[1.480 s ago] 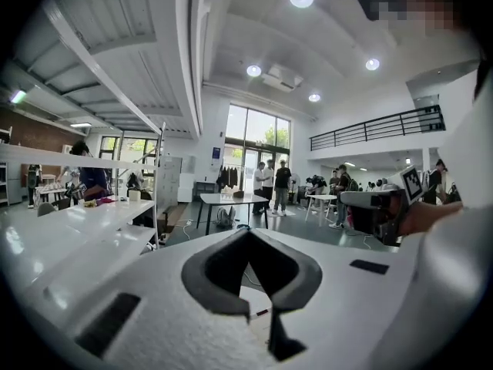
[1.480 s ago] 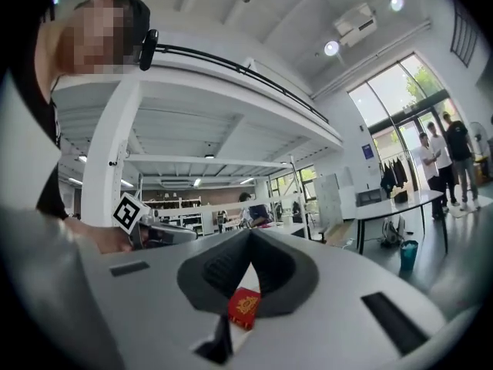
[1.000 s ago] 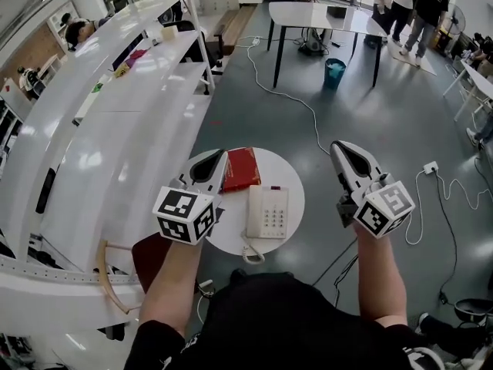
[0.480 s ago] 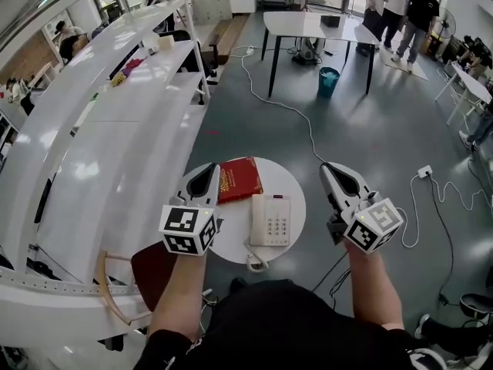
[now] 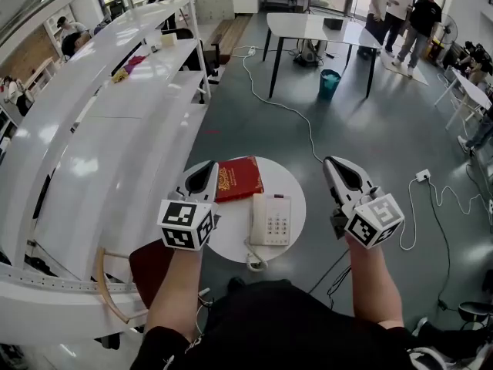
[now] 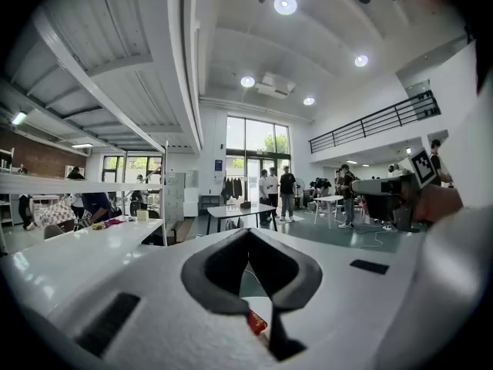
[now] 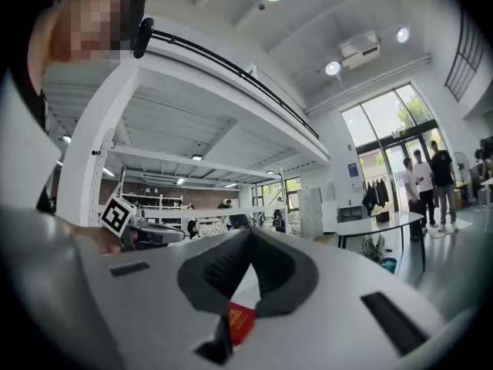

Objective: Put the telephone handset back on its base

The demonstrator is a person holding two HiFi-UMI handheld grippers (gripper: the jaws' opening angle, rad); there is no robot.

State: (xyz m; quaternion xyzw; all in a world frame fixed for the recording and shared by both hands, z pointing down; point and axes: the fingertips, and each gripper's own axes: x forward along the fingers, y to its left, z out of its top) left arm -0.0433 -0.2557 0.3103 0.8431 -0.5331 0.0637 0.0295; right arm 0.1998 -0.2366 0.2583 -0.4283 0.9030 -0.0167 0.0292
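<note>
A white telephone [image 5: 271, 218] lies on a small round white table [image 5: 293, 177], with its handset [image 5: 256, 216] resting along the left side of the base. The coiled cord [image 5: 254, 262] hangs over the table's near edge. My left gripper [image 5: 206, 168] hovers at the table's left rim, jaws shut and empty. My right gripper [image 5: 333, 163] is off to the right of the table, above the floor, also shut and empty. In both gripper views the closed jaws fill the lower half, left gripper [image 6: 248, 234], right gripper [image 7: 250, 234].
A red book [image 5: 237, 179] lies on the table behind the phone; it also shows in the gripper views as a red book [image 6: 256, 324] and red book [image 7: 241, 322]. White curved shelving [image 5: 115, 129] runs along the left. A wooden chair [image 5: 115, 284] stands near left. Cables [image 5: 293, 110] cross the floor; a grey table [image 5: 323, 29], teal bin [image 5: 330, 82] and people are far back.
The head view has shifted slightly, and the right gripper has drifted a little nearer the table. The left gripper, phone and book stay where they were.
</note>
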